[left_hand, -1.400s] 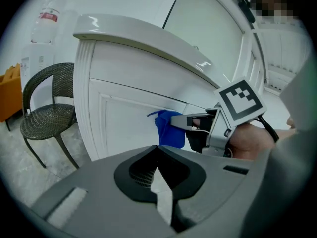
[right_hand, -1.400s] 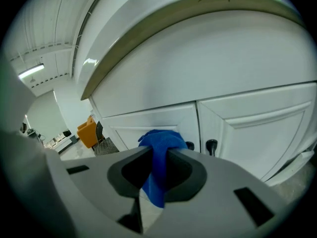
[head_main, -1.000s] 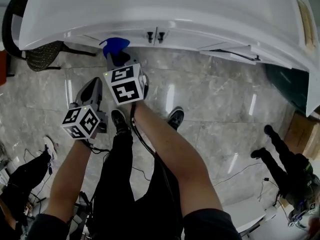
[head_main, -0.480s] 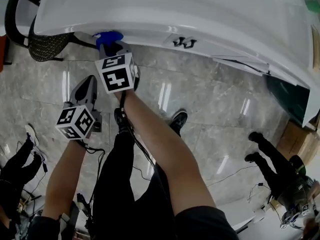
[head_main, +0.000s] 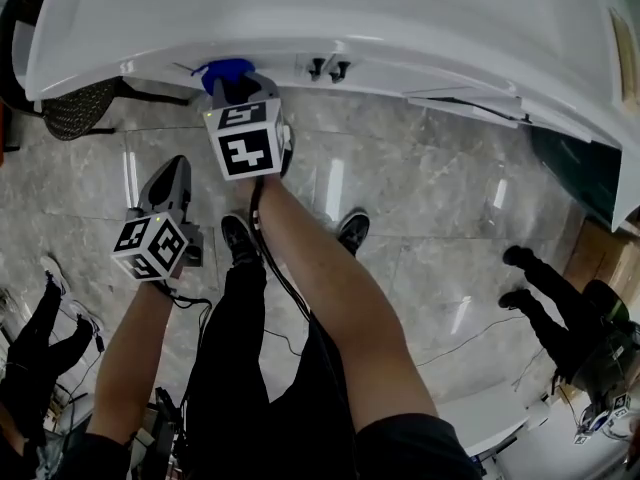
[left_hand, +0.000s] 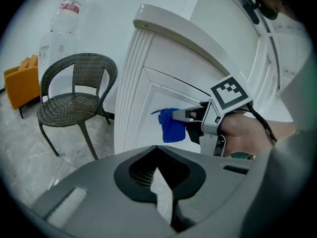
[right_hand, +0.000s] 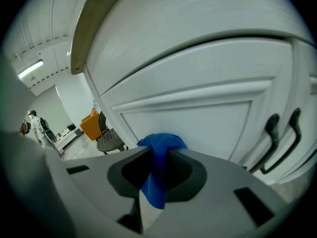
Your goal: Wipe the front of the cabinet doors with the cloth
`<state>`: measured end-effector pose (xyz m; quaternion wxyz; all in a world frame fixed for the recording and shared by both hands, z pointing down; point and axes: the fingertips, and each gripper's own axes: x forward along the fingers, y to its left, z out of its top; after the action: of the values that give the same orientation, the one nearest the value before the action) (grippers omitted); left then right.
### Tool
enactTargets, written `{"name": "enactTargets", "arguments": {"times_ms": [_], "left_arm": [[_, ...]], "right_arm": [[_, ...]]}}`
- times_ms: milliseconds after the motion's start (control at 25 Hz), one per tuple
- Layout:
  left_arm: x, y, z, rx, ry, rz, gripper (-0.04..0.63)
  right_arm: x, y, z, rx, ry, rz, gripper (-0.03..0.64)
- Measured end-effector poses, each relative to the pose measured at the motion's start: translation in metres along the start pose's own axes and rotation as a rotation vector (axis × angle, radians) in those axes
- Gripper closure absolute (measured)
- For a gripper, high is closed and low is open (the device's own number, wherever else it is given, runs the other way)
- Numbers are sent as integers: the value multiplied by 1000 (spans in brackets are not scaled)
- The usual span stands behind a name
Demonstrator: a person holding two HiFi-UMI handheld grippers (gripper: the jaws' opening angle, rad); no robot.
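**Blue cloth at the left cabinet door, white room around it**

We had the right gripper [head_main: 238, 90] up at the front of the white cabinet [head_main: 400, 28], its jaws clamped on the blue cloth [head_main: 226, 69]. In the right gripper view the cloth [right_hand: 159, 150] bunched up between the jaws and hung down through the gap. Seen from the left gripper view, the cloth [left_hand: 172, 125] lay against the recessed panel of the left door [left_hand: 158, 103] and appeared to touch it. That door stood beside a fluted corner post. A pair of dark handles [right_hand: 282, 135] sat to the right of the cloth, where the two doors met.

The left gripper [head_main: 170, 178] hung lower and well apart from the cabinet. Its jaws were together with nothing between them.

The floor [head_main: 430, 198] was glossy grey marble tile that mirrored the ceiling lights. A dark wicker chair [left_hand: 74, 90] stood just left of the cabinet, with an orange seat [left_hand: 20, 81] and a large clear bottle [left_hand: 67, 14] beyond it against pale walls. Thin cables trailed over the tiles, and a person's black-clad legs [head_main: 545, 293] showed at the right.
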<state>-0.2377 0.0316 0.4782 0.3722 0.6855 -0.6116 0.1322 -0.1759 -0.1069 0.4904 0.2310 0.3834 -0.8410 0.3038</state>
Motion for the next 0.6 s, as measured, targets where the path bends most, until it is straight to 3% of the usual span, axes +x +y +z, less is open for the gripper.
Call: {"name": "enactTargets", "arguments": {"times_ms": [320,480,600], "left_arm": [[23,-70,-11,48,19,-53,597],[26,-80,-17,45,21,-51,597],[26,-80,-22,28,22,-45,597]], "right_arm": [[-46,-72,-10,36,-39,-95,558],[-64,-77,-14,29,-87,-107,558],[-66,-68,-30,25,-66,-88,558]]}}
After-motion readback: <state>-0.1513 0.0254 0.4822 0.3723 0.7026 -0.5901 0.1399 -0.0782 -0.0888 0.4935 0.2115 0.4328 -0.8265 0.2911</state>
